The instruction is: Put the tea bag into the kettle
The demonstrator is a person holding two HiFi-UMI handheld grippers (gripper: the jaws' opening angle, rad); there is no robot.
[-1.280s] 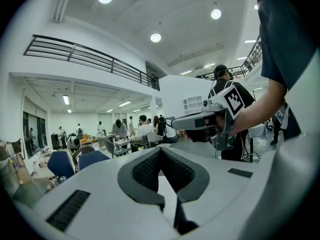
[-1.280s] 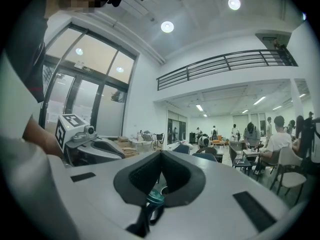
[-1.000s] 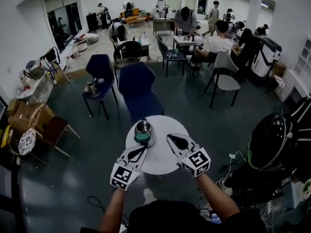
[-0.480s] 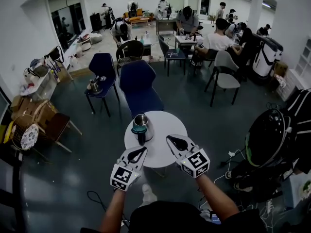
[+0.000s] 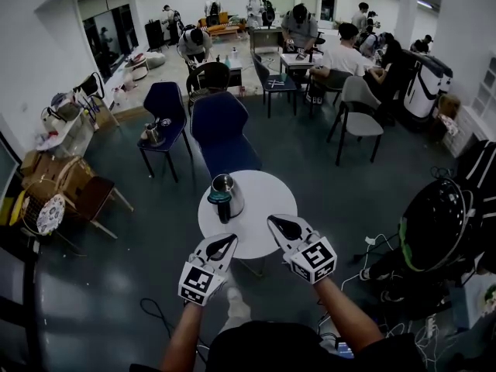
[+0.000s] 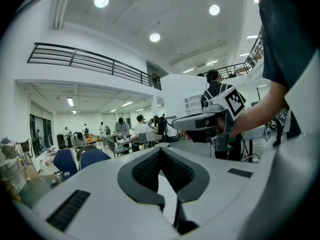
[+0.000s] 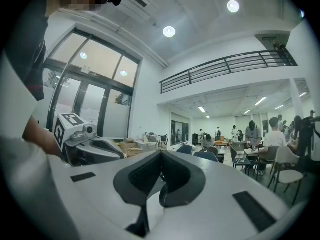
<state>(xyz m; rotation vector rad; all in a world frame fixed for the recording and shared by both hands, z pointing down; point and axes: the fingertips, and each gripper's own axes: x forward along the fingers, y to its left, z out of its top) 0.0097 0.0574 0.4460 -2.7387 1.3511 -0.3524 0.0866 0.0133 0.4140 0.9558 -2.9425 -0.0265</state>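
A steel kettle (image 5: 223, 193) with a dark handle stands on the left part of a round white table (image 5: 260, 208). No tea bag shows in any view. My left gripper (image 5: 230, 239) hangs at the table's near edge, below the kettle, jaws shut with nothing between them. My right gripper (image 5: 273, 221) is over the near right edge, also shut and empty. In the left gripper view the shut left gripper (image 6: 161, 150) points into the room, with the right gripper (image 6: 210, 121) beside it. The right gripper view shows the shut right gripper (image 7: 161, 154) and the left gripper (image 7: 85, 144).
Two blue chairs (image 5: 221, 134) stand just beyond the table, the left one (image 5: 159, 111) holding a metal pot. A white chair (image 5: 360, 118) is at the back right. Boxes and a fan (image 5: 43, 211) line the left wall. A dark bag (image 5: 434, 223) sits at the right. People sit at far tables.
The table and kettle have slid up and away in the head view, the kettle now seen more from the side. Both grippers keep their pose, now nearer the table's front edge.
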